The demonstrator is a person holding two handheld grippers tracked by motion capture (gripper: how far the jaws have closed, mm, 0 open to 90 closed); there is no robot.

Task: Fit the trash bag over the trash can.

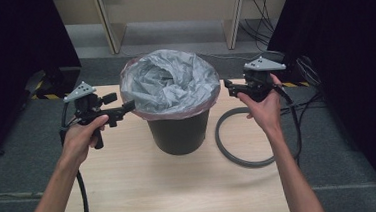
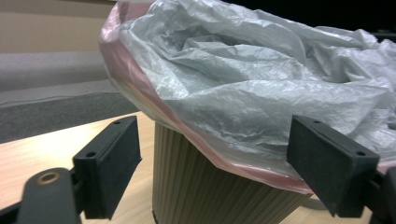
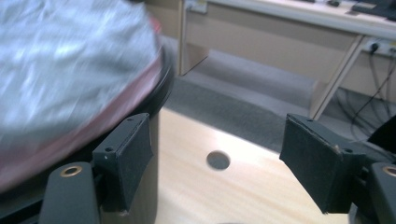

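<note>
High view: each hand-held gripper, left (image 1: 128, 106) and right (image 1: 228, 86), spread empty beside the lined bin (image 1: 176, 104)

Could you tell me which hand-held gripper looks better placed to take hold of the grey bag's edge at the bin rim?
Probably the left hand-held gripper: its open jaws already frame the grey bag over the bin. The right hand-held gripper, also open, points mostly past the rim at the table.
</note>
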